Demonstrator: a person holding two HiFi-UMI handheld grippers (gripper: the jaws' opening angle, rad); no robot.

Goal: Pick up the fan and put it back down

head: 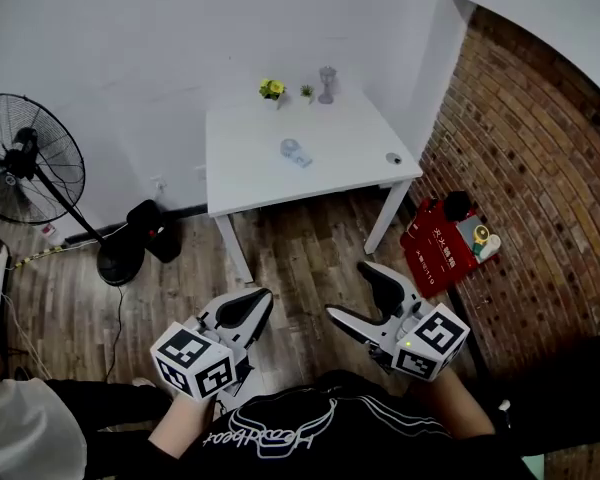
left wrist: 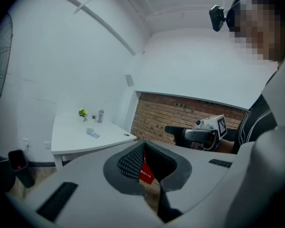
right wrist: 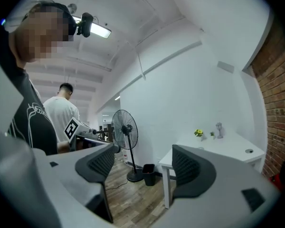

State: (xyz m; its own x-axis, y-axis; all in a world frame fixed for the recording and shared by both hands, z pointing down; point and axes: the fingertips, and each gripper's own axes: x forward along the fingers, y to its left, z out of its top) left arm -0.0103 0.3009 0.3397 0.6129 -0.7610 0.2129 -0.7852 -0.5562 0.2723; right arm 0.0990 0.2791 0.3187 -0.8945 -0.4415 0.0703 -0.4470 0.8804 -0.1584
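Observation:
A black pedestal fan (head: 30,158) stands on the wood floor at the far left, its round base (head: 120,263) beside the wall. It also shows in the right gripper view, the fan (right wrist: 125,132) upright past the jaws. Both grippers hang low over the floor, well short of it. My left gripper (head: 248,310) has its pads together with nothing held; in its own view the left gripper (left wrist: 143,148) points toward the brick wall. My right gripper (head: 365,298) is open and empty, and in its own view the right gripper (right wrist: 142,163) shows a wide gap.
A white table (head: 310,168) with small plants and ornaments stands against the wall ahead. A black bin (head: 155,230) sits by the fan's base. A red box (head: 440,248) leans at the brick wall (head: 540,168). A person in white (right wrist: 61,113) stands behind the fan.

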